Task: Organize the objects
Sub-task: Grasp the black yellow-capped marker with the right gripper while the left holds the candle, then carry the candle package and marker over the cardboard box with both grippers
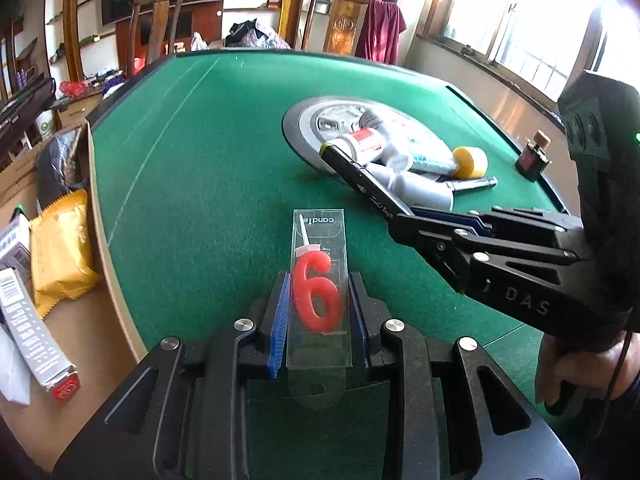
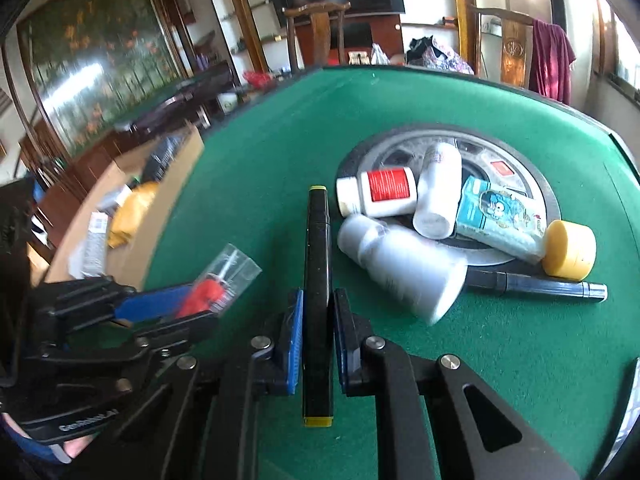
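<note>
My left gripper [image 1: 320, 300] is shut on a clear candle box [image 1: 318, 248] with a red "6" candle inside, held above the green table [image 1: 208, 152]; the box also shows in the right wrist view [image 2: 224, 280]. My right gripper [image 2: 318, 320] is shut on a black marker with yellow ends [image 2: 317, 256], also seen in the left wrist view [image 1: 360, 178]. A pile of white bottles [image 2: 400, 264], a blue tube with a yellow cap [image 2: 500, 220] and a dark pen [image 2: 536, 286] lies on and beside the round centre disc [image 2: 472, 136].
A small dark bottle with a cork [image 1: 534, 156] stands near the table's right edge. A cardboard box [image 1: 48, 264] with yellow packets and cartons sits left of the table. Wooden chairs [image 1: 158, 20] stand beyond the far edge.
</note>
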